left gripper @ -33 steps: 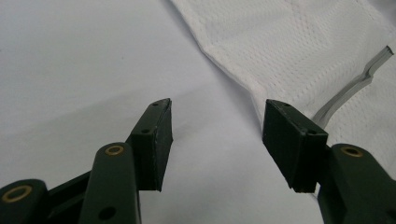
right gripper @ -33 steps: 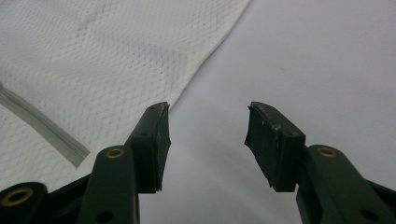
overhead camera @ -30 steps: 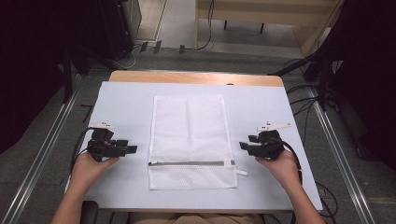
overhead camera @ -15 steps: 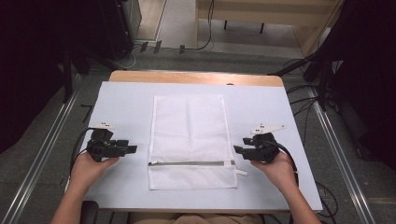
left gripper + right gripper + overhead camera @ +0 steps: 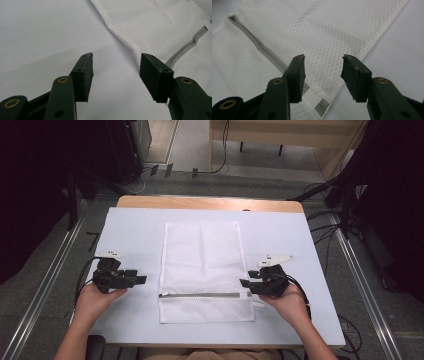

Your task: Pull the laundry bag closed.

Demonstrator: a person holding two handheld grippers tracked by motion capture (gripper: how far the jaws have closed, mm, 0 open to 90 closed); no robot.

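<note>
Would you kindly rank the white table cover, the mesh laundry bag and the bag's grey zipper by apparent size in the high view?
1. White table cover, largest.
2. Mesh laundry bag.
3. Grey zipper, a thin strip across the bag, smallest.

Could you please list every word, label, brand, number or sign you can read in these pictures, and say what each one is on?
There are none to read. The white mesh bag, its grey zipper, the white table cover, the left gripper and the right gripper carry no legible print, label or number in the high view or either gripper view.
</note>
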